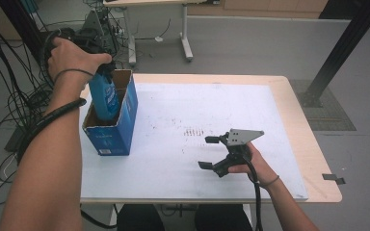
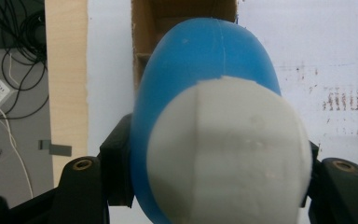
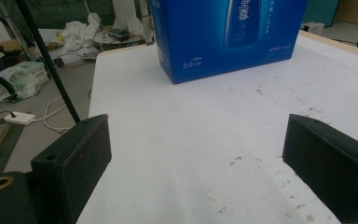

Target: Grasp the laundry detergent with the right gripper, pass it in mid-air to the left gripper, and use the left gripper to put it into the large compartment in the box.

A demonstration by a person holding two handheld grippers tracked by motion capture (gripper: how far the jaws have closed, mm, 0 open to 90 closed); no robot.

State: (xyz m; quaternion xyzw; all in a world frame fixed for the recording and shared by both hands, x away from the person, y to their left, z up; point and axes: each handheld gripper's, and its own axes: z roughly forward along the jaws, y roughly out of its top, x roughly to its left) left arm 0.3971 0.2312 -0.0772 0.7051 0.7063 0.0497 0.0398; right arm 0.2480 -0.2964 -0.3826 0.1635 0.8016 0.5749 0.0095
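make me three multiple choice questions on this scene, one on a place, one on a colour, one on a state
1. Where is the blue bottle?
A. partly down in the open blue box
B. lying flat on the white table top
C. on the floor

2. What colour is the bottle's cap?
A. red
B. white
C. black

3. How do the right tongs stand?
A. shut on the bottle
B. shut on the box
C. open, holding nothing

Answers:
1. A, since the high view shows the bottle's lower end inside the box's open top, held there by the left tongs.
2. B, since the left gripper view shows a white cap on the blue body.
3. C, since the right gripper view shows both jaws wide apart with bare table between them.
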